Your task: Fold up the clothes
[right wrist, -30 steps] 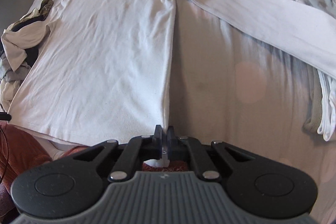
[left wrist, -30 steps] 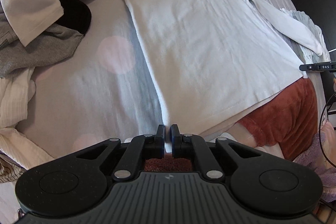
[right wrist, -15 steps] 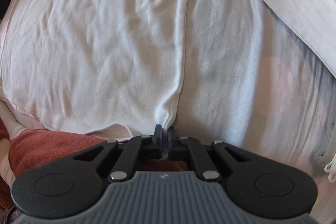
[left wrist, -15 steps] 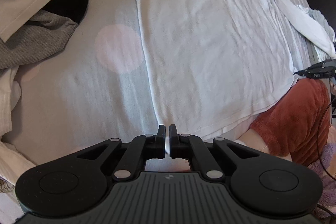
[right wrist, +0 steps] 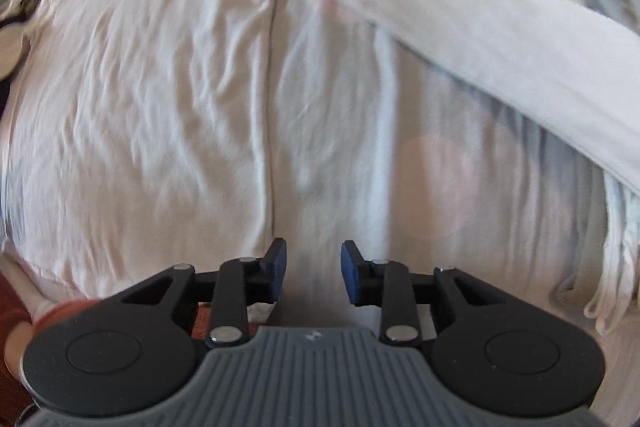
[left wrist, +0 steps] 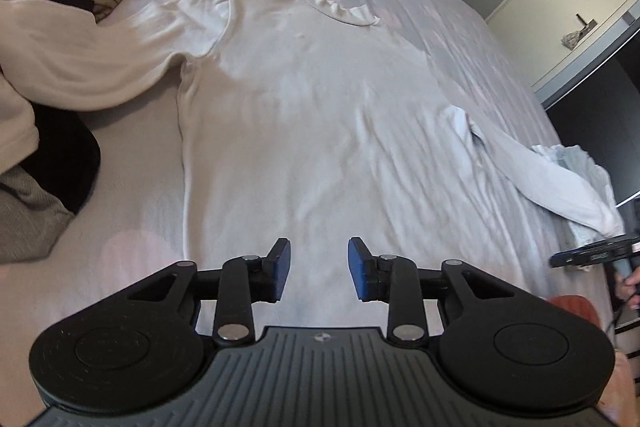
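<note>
Shirt (left wrist: 304, 131), white and long-sleeved, lies spread flat on the bed (left wrist: 132, 255), collar toward the far edge and hem at the near edge, just below both tools. The left gripper (left wrist: 316, 269) hangs over the lower body of the garment with its jaws apart and nothing between the blue pads. The right gripper (right wrist: 312, 273) is likewise spread and empty; it sits at the shirt's right side seam, the left pad over cloth and the right pad over bare sheet.

Outward from there, the body panel is smooth apart from fine wrinkles, which reads as a garment laid out so that fold lines can be taken cleanly. One sleeve (right wrist: 480, 39) runs diagonally toward the bed's right edge, its cuff lying on a small heap of pale laundry (left wrist: 576, 163). The other sleeve (left wrist: 100, 67) reaches toward the left edge and runs up against a pile of clothes (left wrist: 44, 163) there.

Open sheet lies on both sides of the torso, wider on the right; the left pile crowds that sleeve. The far half of the bed is bare.
</note>
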`<state>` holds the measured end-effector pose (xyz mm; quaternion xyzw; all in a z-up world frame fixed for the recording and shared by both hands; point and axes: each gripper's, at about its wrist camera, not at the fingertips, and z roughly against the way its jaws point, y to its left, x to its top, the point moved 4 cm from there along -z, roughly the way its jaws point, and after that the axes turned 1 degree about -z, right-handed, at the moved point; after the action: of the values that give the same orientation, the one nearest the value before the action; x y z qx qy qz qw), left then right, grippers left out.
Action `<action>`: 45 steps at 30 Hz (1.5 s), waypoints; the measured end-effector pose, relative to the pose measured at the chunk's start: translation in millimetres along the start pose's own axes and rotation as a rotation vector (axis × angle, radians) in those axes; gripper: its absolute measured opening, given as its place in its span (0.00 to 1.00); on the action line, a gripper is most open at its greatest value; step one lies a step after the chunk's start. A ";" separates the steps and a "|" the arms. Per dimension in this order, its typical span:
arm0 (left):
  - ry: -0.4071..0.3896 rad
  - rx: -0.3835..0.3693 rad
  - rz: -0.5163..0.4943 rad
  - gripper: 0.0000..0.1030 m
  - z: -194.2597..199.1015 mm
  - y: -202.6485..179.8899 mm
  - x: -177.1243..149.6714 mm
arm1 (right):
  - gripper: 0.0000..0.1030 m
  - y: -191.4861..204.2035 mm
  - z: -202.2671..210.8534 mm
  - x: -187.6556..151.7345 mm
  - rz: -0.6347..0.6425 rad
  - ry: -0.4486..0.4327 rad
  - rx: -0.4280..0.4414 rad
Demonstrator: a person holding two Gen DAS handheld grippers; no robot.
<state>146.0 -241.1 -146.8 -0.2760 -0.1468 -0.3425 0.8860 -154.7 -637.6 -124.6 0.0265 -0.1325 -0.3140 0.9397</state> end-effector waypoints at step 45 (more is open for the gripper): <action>-0.054 0.160 -0.120 0.50 -51.6 46.9 44.8 | 0.02 -131.1 120.8 74.6 -0.362 -0.419 -0.531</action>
<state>214.3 -266.4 -186.4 -0.2041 -0.2140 -0.3745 0.8788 -206.0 -783.1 -8.3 -0.2598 -0.2289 -0.4970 0.7957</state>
